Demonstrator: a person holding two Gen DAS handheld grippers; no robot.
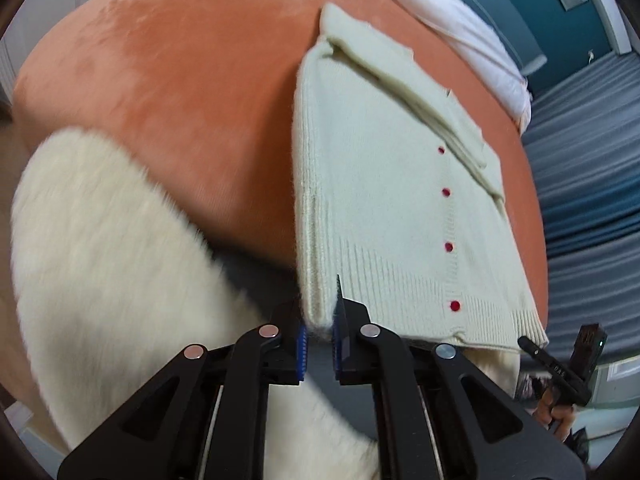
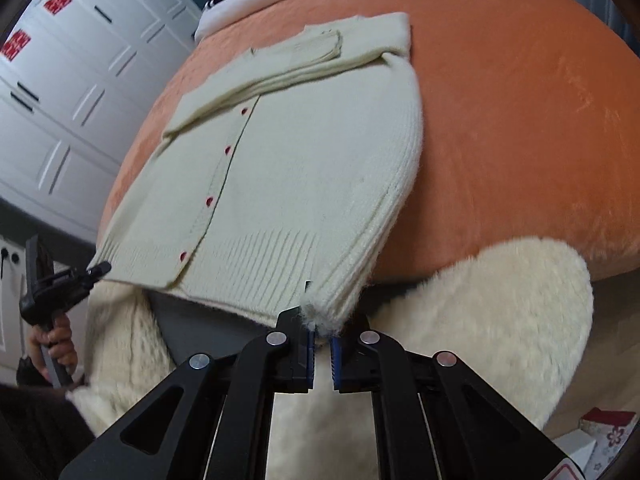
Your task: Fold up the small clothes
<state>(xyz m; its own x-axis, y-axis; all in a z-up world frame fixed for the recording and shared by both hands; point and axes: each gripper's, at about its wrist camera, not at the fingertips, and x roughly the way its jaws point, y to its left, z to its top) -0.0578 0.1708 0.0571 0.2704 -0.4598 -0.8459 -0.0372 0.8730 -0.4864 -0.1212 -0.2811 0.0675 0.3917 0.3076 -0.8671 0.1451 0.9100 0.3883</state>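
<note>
A cream knit cardigan (image 1: 380, 200) with red buttons lies on an orange velvet cushion (image 1: 180, 80), its sleeves folded across the top. My left gripper (image 1: 319, 332) is shut on the cardigan's near left hem corner. My right gripper (image 2: 322, 340) is shut on the near right hem corner of the cardigan (image 2: 304, 152). Each gripper also shows in the other's view, the right one (image 1: 560, 364) at the far right and the left one (image 2: 52, 284) at the far left.
A fluffy cream rug (image 1: 100, 260) lies below the cushion's (image 2: 520, 120) near edge, also in the right wrist view (image 2: 500, 320). White bedding (image 1: 472, 32) lies behind the cushion. White cabinet doors (image 2: 60, 100) stand at the left. A small floral box (image 2: 608, 436) sits low right.
</note>
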